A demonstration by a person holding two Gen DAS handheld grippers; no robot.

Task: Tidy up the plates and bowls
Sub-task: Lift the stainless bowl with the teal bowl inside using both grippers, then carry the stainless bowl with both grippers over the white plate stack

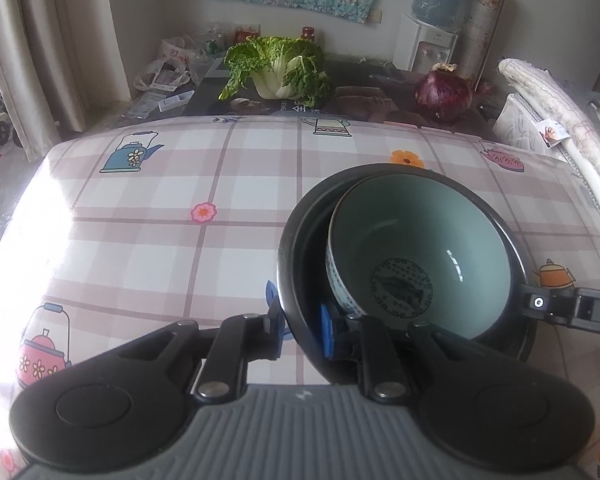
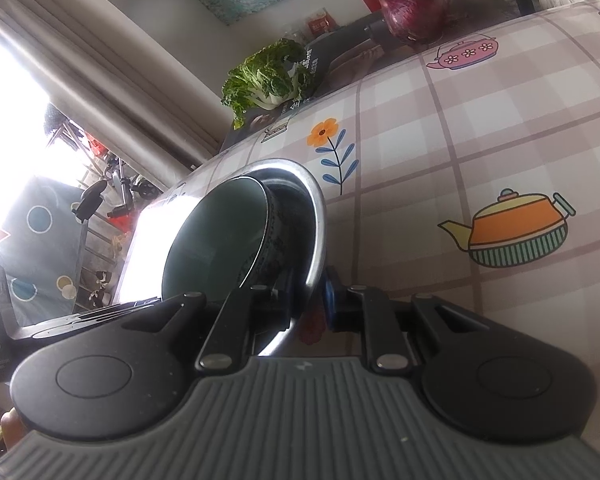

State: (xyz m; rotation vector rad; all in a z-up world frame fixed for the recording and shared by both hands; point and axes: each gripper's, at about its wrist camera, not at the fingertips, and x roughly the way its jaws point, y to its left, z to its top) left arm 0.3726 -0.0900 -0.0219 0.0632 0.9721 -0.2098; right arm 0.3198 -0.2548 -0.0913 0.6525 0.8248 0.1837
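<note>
In the left wrist view, our left gripper (image 1: 300, 330) has its jaws clamped on the near rim of the black pan (image 1: 296, 240), which rests on the checked surface (image 1: 160, 200); the green bowl (image 1: 420, 248) sits tilted inside it, just beyond the jaws. In the right wrist view, our right gripper (image 2: 304, 300) is clamped on the pan's opposite rim, the bowl leaning away from these jaws.
</note>
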